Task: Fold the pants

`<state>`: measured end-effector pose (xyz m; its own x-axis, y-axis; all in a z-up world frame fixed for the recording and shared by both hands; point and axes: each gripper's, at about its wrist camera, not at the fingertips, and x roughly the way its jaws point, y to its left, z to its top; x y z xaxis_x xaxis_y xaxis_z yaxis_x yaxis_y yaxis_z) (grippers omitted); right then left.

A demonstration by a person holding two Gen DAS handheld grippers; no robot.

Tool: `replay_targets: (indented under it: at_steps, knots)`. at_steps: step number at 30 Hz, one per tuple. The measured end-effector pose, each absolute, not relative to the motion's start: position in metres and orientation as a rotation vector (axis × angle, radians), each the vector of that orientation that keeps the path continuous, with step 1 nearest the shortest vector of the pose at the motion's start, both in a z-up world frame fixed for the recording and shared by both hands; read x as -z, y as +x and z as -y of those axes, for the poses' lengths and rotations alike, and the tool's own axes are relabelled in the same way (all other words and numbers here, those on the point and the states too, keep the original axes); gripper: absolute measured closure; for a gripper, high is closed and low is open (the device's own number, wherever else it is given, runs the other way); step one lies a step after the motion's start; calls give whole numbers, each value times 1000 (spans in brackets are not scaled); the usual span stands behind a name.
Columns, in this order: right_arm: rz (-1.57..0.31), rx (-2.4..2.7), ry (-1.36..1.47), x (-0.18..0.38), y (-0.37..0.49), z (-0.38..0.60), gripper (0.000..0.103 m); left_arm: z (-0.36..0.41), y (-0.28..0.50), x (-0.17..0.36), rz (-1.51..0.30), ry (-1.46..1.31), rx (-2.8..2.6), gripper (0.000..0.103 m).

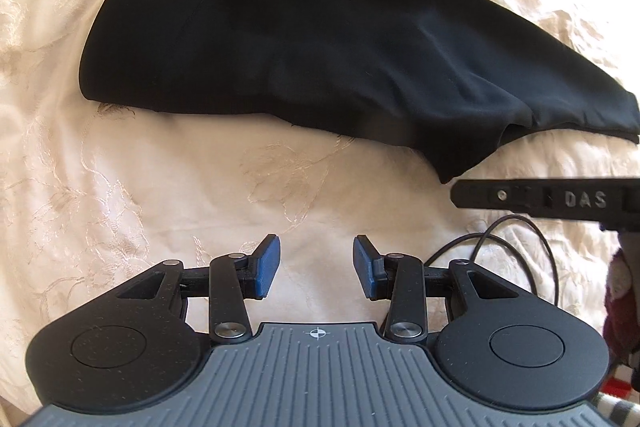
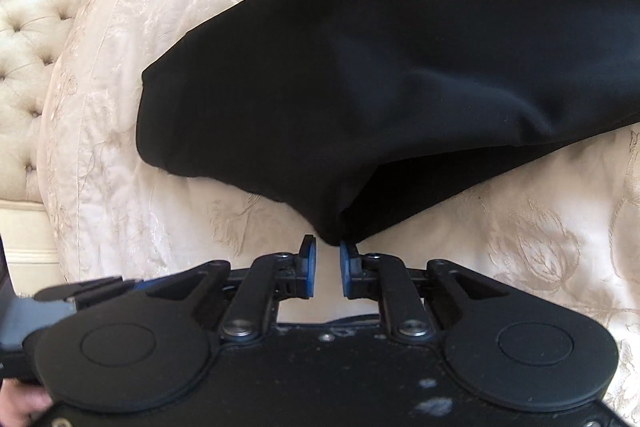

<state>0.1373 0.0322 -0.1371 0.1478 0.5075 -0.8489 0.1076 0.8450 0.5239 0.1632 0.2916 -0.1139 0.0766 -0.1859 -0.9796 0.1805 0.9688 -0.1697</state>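
Reaching for the near corner of the pants (image 2: 360, 67) on the bed (image 2: 520, 247): right gripper (image 2: 327, 257) released at the cloth tip, left gripper (image 1: 316, 263) released, empty. Next, pinch and fold over.

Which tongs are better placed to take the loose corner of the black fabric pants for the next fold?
The right tongs, probably. Their blue pads sit just at the hanging corner of the black fabric pants, slightly apart. The left tongs stand open over the bare cream embroidered bedspread, away from the fabric.
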Motion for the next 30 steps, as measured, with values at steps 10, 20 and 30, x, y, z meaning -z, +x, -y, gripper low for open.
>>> replay_targets:
  at_steps: [10,20,30]
  knots:
    - [-1086,-182,320,97,133,-25,90,-282,169,111,-1445,35,304,64]
    - [-1253,-138,352,154,127,-15,93,-231,199,107,-1342,84,429,64]
    - [-1121,11,387,119,100,4,88,-209,215,165,-1376,128,403,63]
